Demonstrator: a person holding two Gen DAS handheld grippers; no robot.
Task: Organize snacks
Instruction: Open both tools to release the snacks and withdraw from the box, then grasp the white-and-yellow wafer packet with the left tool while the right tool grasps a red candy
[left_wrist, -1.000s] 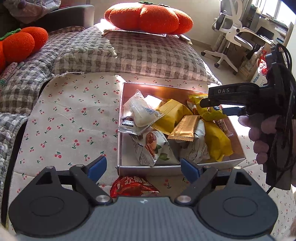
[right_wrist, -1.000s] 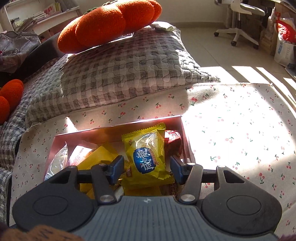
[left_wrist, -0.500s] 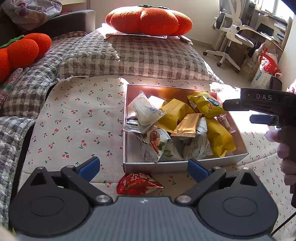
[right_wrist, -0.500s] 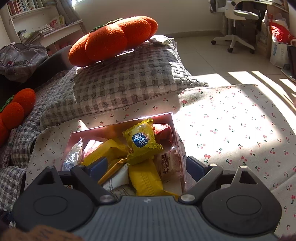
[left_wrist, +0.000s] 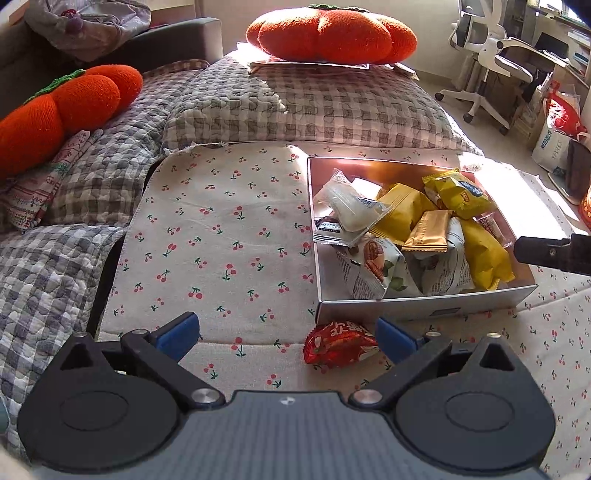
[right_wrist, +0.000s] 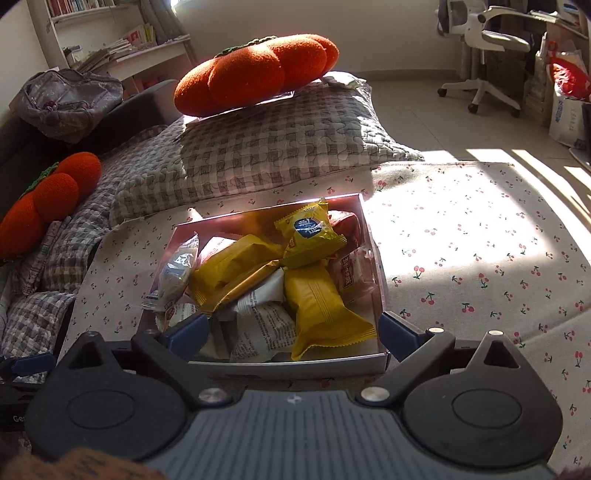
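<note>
— Setting, as catalogued?

— A home, living room with a study corner. Items: dark sofa (right_wrist: 26, 136) under quilted gingham covers (left_wrist: 306, 107); two orange pumpkin-shaped cushions (left_wrist: 332, 31); cherry-print cloth (left_wrist: 229, 240); tiled floor (right_wrist: 413, 107).

— And the study part?

— White swivel office chair (left_wrist: 480, 55) at a desk (left_wrist: 554, 48); shelf of books (right_wrist: 122, 40); shopping bags (right_wrist: 565, 96) against the wall.
</note>
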